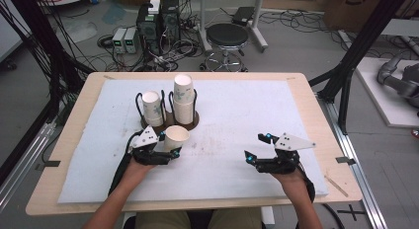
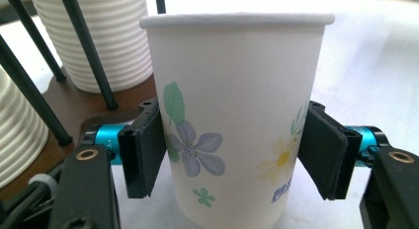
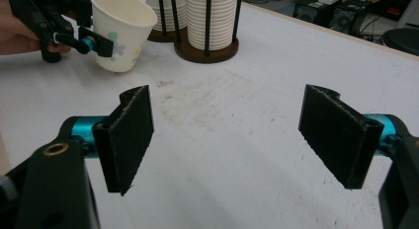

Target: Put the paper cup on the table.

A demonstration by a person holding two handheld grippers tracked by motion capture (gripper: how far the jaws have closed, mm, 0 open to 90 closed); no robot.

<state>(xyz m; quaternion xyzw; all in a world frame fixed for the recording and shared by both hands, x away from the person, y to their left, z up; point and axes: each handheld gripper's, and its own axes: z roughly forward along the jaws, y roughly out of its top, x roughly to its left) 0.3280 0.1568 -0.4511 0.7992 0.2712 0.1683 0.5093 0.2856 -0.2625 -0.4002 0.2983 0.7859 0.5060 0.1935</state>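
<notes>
The left tongs (image 2: 232, 155) are closing on a flowered paper cup (image 2: 234, 115), one pad at each side of its wall, in the middle of the left gripper view; whether the pads are already pressing I cannot tell. In the high view the cup (image 1: 176, 137) is sitting left of centre, leaning, its long axis tilted off upright, mouth toward the upper right. Just above it the wire rack (image 1: 168, 108) is holding two stacks of cups (image 1: 183, 98). The right tongs (image 1: 260, 147) are hanging open and empty at lower right, well apart, so the left hand is the nearer one.
</notes>
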